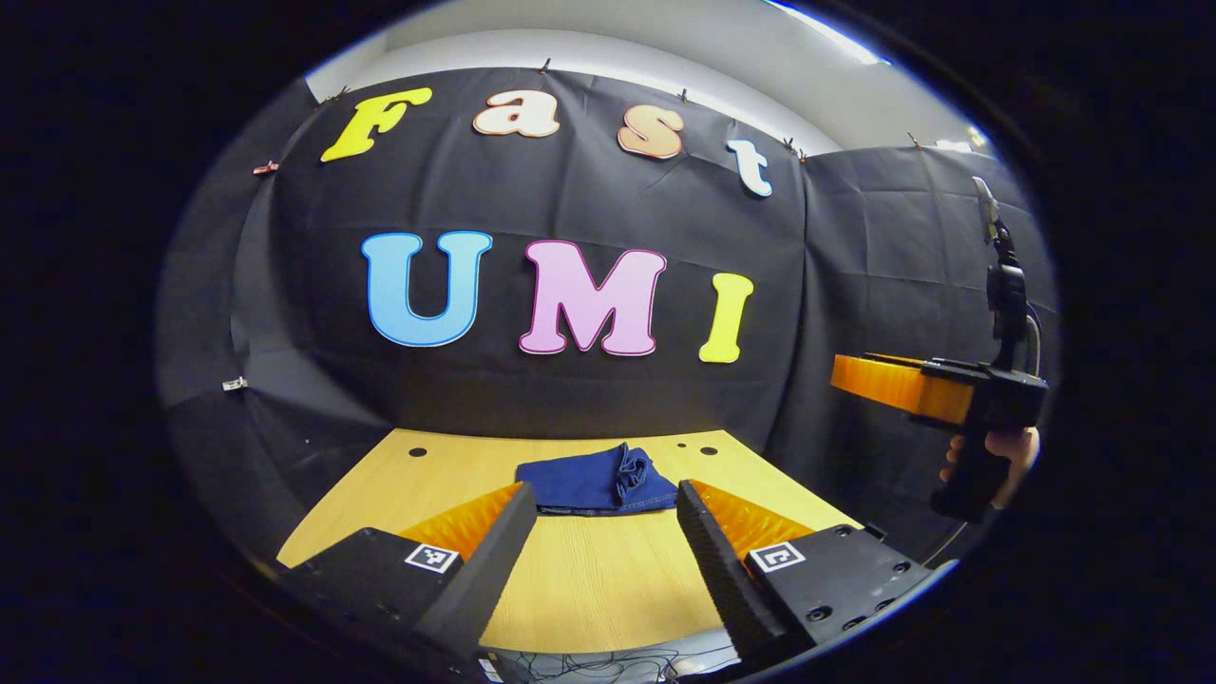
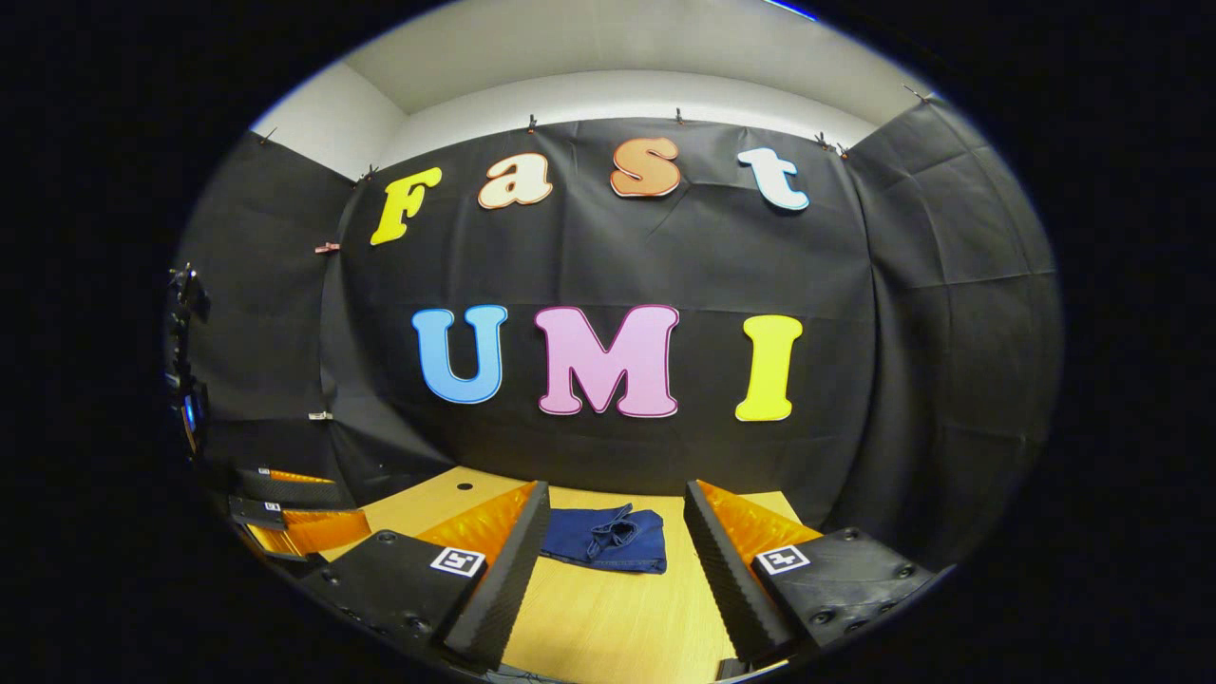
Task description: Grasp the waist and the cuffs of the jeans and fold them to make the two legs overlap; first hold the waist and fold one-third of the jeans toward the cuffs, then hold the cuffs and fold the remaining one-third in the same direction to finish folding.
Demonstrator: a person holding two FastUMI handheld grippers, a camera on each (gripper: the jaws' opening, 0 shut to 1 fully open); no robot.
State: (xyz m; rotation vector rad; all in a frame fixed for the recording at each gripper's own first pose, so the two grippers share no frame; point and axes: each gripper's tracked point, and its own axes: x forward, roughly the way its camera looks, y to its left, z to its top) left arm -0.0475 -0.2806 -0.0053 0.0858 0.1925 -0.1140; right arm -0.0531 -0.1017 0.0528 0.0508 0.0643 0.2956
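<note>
Jeans: the jeans (image 1: 597,482) lie as a compact folded bundle on the desk (image 1: 589,579), near its far edge, roughly midway along it; judged from that shape, the folding looks finished.
Left hand-held gripper: the left hand-held gripper (image 1: 600,532) hangs above the near edge, fingers spread wide, holding nothing, probably clear so the bundle stays undisturbed.
Right hand-held gripper: the right hand-held gripper (image 2: 616,541) is likewise wide open and empty, well apart from the denim; a hand (image 1: 997,451) carries it.
</note>
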